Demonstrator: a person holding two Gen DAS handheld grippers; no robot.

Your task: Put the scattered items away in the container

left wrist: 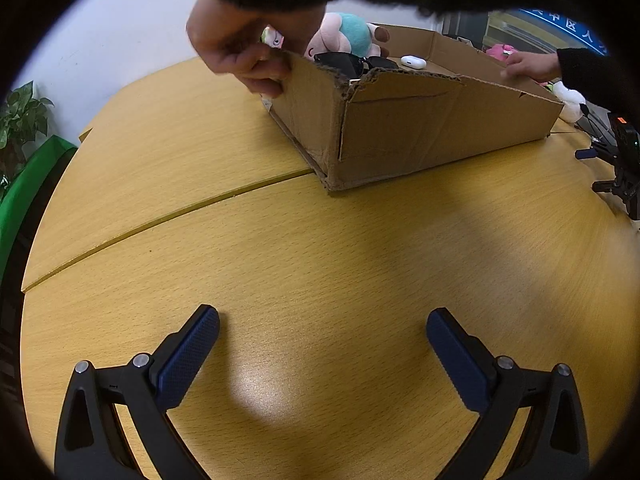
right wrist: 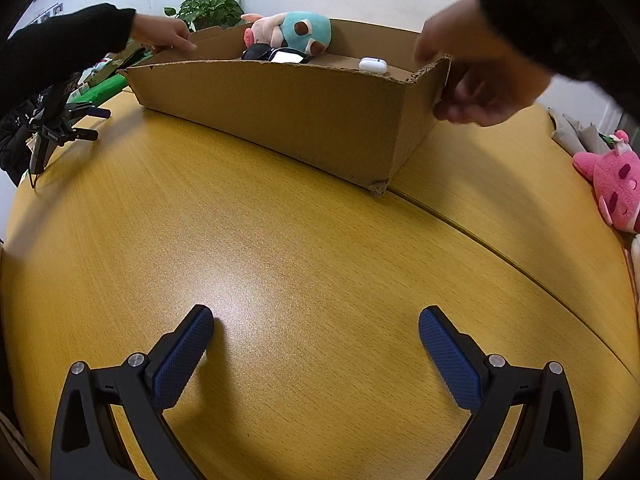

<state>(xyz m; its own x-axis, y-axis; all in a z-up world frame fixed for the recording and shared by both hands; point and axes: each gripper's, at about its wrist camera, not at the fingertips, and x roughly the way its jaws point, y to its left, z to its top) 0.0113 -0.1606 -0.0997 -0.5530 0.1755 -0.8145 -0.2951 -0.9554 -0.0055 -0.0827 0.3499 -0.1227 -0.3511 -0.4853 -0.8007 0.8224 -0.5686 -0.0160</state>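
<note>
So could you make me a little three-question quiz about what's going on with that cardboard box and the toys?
1. True or false: the left gripper and right gripper are both open and hold nothing.
2. Which lies inside the cardboard box? A) white earbud case B) pink plush C) potted plant
3. What grips the box's two ends?

Key: 1 true. 2 A. 3 Two bare hands.

Left gripper [left wrist: 323, 326]: black plastic frame, silver screws at the joints, and fingers [left wrist: 188, 360] faced with dark blue, finely dimpled pads. Right gripper [right wrist: 316, 324] is built the same, with silver screws and blue textured pads [right wrist: 450, 360].
</note>
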